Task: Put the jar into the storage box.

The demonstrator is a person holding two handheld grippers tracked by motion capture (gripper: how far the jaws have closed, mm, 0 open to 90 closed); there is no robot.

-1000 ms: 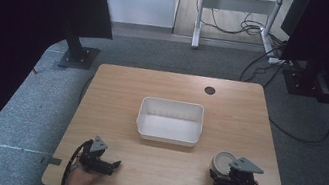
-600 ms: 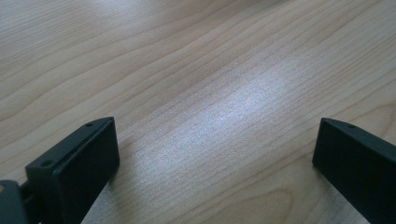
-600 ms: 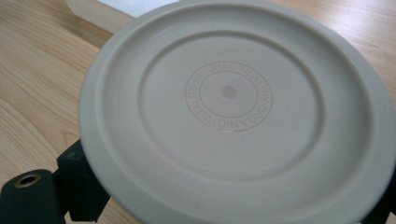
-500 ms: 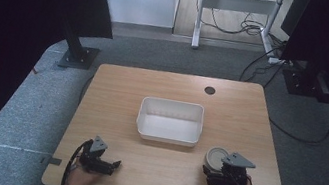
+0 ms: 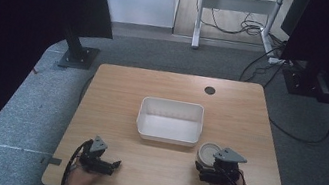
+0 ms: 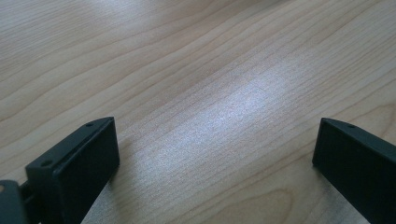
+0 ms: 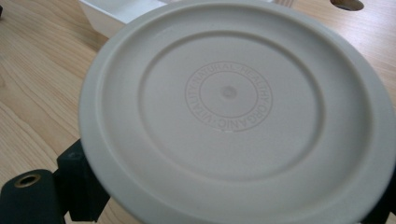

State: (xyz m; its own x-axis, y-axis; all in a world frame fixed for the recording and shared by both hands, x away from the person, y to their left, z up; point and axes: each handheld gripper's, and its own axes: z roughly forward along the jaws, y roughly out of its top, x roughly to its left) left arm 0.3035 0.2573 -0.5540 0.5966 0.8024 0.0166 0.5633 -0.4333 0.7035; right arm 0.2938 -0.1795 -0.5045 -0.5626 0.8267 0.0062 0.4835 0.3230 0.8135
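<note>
A round off-white dish [image 7: 229, 93] with a raised ring and embossed lettering in its middle sits between the jaws of my right gripper [image 5: 207, 161], which is shut on its rim. One black finger [image 7: 79, 182] shows under its lower left edge. In the high view the dish [image 5: 206, 152] is at the front right of the table, just off the right front corner of a white rectangular bin [image 5: 167, 133]. My left gripper [image 5: 112, 165] rests near the front left edge. Its jaws stand wide open over bare wood [image 6: 215, 93].
The white bin looks empty, and its corner [image 7: 116, 11] shows just behind the dish. A round cable hole [image 5: 210, 90] lies at the table's far side. Black stands and cables surround the table on the grey floor.
My right gripper has carried the dish to the left and a little farther from the front edge, closer to the bin. The left gripper has stayed put.
</note>
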